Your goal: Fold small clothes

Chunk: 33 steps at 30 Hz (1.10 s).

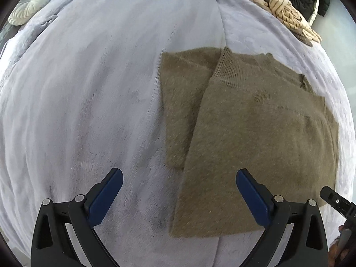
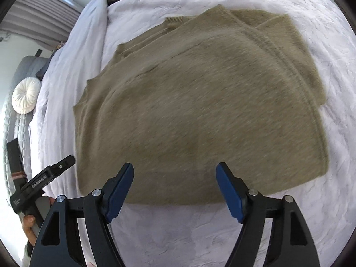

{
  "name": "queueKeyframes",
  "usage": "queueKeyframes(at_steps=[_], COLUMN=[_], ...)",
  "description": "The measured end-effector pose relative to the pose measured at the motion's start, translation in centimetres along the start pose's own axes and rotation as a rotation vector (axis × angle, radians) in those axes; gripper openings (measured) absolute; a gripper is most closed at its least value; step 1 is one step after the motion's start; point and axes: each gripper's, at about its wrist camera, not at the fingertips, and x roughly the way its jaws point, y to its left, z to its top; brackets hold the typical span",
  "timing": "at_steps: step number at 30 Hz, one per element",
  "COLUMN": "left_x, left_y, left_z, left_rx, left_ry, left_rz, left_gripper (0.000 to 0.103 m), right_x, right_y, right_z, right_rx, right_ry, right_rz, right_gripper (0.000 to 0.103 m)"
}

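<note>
An olive-brown fuzzy sweater [image 1: 255, 133] lies partly folded on a pale lilac bedspread [image 1: 89, 89], with a sleeve folded across its left side. My left gripper [image 1: 179, 173] is open and empty, above the sweater's near left edge. In the right wrist view the sweater [image 2: 200, 102] fills the middle. My right gripper [image 2: 175, 169] is open and empty, just above the sweater's near hem. The left gripper's body [image 2: 44, 178] shows at the left edge there, and part of the right gripper [image 1: 338, 202] shows at the lower right of the left wrist view.
A pile of other clothes [image 1: 287, 11], striped cream, grey and black, lies at the far right of the bed. A round white pleated cushion [image 1: 29, 4] sits at the far left; it also shows in the right wrist view [image 2: 26, 95]. The bed's edge and curtains [image 2: 44, 15] are at left.
</note>
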Motion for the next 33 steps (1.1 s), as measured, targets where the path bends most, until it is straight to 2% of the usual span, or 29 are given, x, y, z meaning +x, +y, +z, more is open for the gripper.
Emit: queueKeyframes(at_steps=[7, 8, 10, 14, 18, 19, 21, 22, 23, 24, 28, 33], left_x=[-0.5, -0.6, -0.7, -0.7, -0.4, -0.3, -0.5, -0.6, -0.7, -0.8, -1.1, -1.0], left_y=[0.5, 0.7, 1.1, 2.4, 4.3, 4.6, 5.6, 6.1, 6.4, 7.0, 8.6, 10.3], left_z=[-1.5, -1.6, -1.9, -2.4, -2.9, -3.0, -3.5, -3.7, -3.8, -4.0, -4.5, -5.0], left_rx=[0.024, 0.02, 0.011, -0.007, -0.025, -0.029, -0.041, -0.047, -0.05, -0.056, -0.08, -0.117], left_ry=[0.004, 0.008, 0.011, 0.002, 0.009, 0.008, 0.002, -0.001, -0.002, -0.005, -0.017, -0.015], left_rz=[-0.02, -0.025, -0.032, 0.003, 0.027, 0.031, 0.04, 0.039, 0.039, 0.038, 0.044, 0.044], left_gripper=[0.102, 0.102, 0.102, 0.102, 0.102, 0.102, 0.102, 0.102, 0.102, 0.102, 0.102, 0.102], right_x=[1.4, 1.7, 2.4, 4.1, 5.5, 5.9, 6.9, 7.5, 8.2, 8.9, 11.5, 14.3], right_y=[2.0, 2.3, 2.8, 4.2, 7.0, 7.9, 10.0, 11.0, 11.9, 12.7, 15.8, 16.6], right_z=[-2.0, -2.3, -2.9, -3.3, -2.6, -2.2, -1.7, -1.3, -1.2, -1.0, -1.4, -4.8], right_rx=[0.0, 0.004, 0.017, 0.06, 0.084, 0.075, 0.05, 0.038, 0.026, 0.01, -0.078, -0.106], right_ry=[0.044, 0.054, 0.073, 0.138, 0.128, 0.122, 0.122, 0.13, 0.14, 0.154, 0.192, 0.295], right_rz=[0.072, 0.082, 0.106, 0.19, 0.272, 0.288, 0.303, 0.306, 0.308, 0.312, 0.302, 0.268], right_gripper=[0.08, 0.087, 0.089, 0.089, 0.089, 0.084, 0.064, 0.041, 0.022, 0.019, 0.018, 0.018])
